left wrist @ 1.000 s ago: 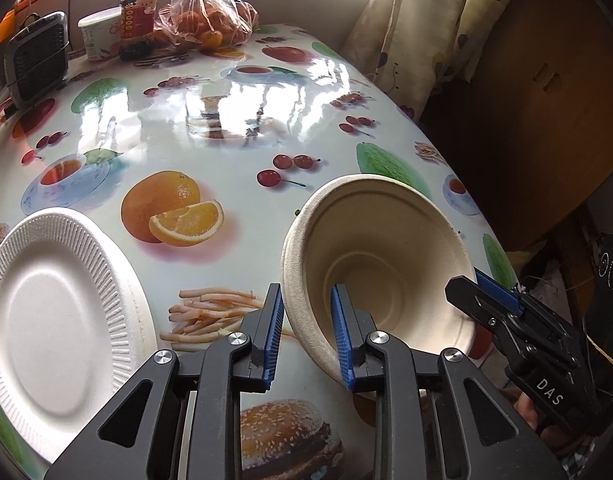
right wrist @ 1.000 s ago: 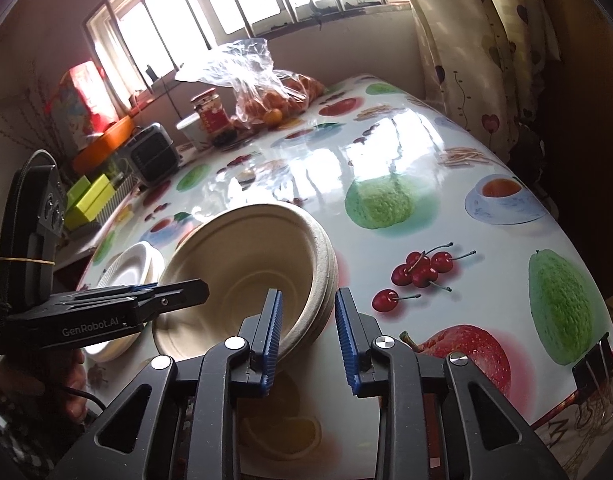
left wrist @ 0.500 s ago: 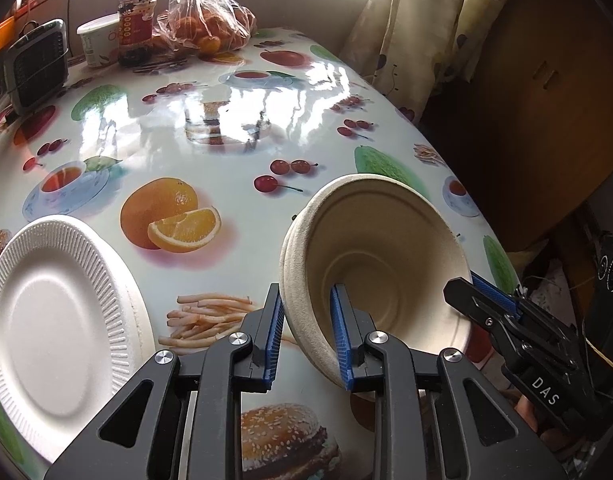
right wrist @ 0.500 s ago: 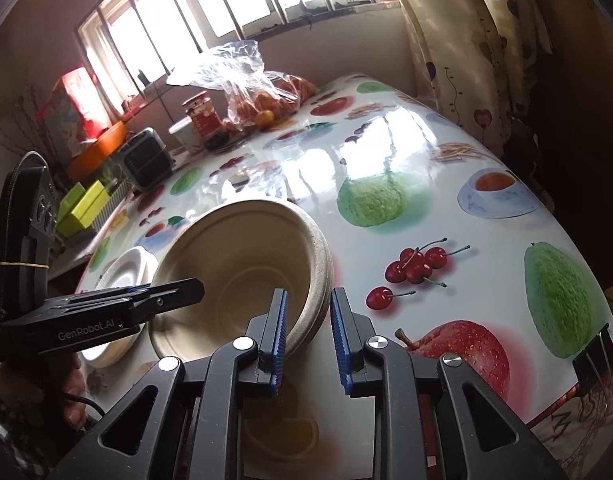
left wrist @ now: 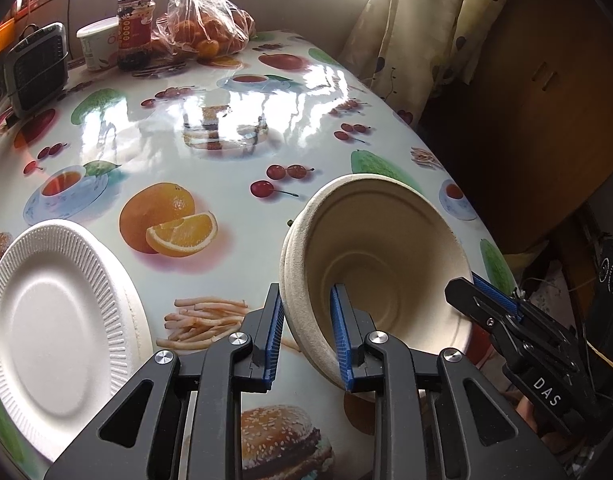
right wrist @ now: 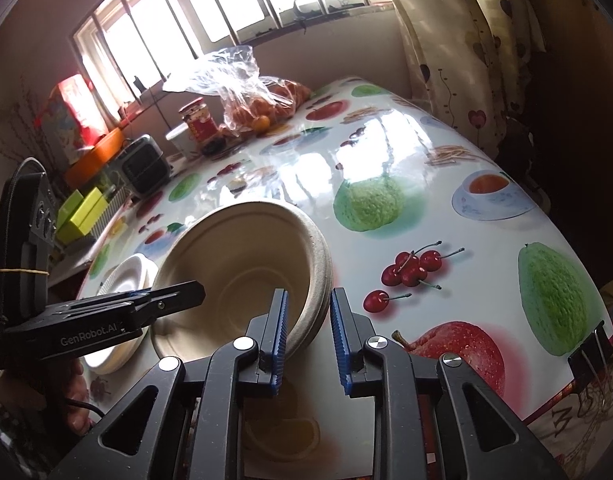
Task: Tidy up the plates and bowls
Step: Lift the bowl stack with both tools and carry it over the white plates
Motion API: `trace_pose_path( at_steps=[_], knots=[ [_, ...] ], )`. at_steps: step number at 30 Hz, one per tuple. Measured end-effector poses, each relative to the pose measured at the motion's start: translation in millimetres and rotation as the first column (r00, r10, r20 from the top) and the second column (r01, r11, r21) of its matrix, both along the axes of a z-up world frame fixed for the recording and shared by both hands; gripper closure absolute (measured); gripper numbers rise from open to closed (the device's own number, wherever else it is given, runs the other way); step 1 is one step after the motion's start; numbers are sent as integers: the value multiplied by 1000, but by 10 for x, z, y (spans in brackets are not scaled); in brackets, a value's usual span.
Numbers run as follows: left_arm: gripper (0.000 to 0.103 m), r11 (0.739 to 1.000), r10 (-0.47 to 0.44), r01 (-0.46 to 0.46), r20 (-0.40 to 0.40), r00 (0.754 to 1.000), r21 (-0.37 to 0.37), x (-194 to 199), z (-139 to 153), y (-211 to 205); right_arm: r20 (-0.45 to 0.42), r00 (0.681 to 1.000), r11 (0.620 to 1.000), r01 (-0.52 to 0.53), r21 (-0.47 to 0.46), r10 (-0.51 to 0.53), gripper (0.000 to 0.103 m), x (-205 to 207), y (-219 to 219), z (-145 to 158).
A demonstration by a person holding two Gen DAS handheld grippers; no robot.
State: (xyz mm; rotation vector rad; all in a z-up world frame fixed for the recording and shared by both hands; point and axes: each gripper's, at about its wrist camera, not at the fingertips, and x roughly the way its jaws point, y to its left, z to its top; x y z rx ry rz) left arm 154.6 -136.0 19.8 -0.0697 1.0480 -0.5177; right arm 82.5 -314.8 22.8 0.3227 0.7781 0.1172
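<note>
A beige paper bowl stack (left wrist: 386,264), at least two nested, is held tilted above the table. My left gripper (left wrist: 308,332) is shut on its near-left rim. My right gripper (right wrist: 306,332) is shut on the opposite rim; its fingers also show at the right of the left wrist view (left wrist: 482,304). The bowls (right wrist: 242,276) show in the right wrist view too, with the left gripper's fingers (right wrist: 166,304) at their left rim. A stack of white ribbed paper plates (left wrist: 54,320) lies on the table to the left, also seen behind the bowls (right wrist: 126,276).
The table (left wrist: 234,152) has a glossy fruit-print cloth. At its far end stand a bag of oranges (left wrist: 202,24), a red-lidded jar (left wrist: 134,28), a white tub (left wrist: 96,46) and a small black appliance (left wrist: 36,68). A curtain (left wrist: 406,40) and dark cabinet are to the right.
Both grippers still hold the bowl stack. It has risen and tilted a little more, with the right gripper's jaws closed tighter on the rim than a second ago.
</note>
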Motion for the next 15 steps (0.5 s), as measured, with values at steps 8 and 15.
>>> trace_pose_path(
  at_steps=[8,15],
  knots=[
    [78,1000,9,-9,11,1000,-5,-22,49,25,13,1000,1000,-3,-7,3,82,-19,36,68],
    [78,1000,18,-18,28,999,-9,-53,117,64,24,1000,1000,-7,-9,8,82,-29,80,128]
  ],
)
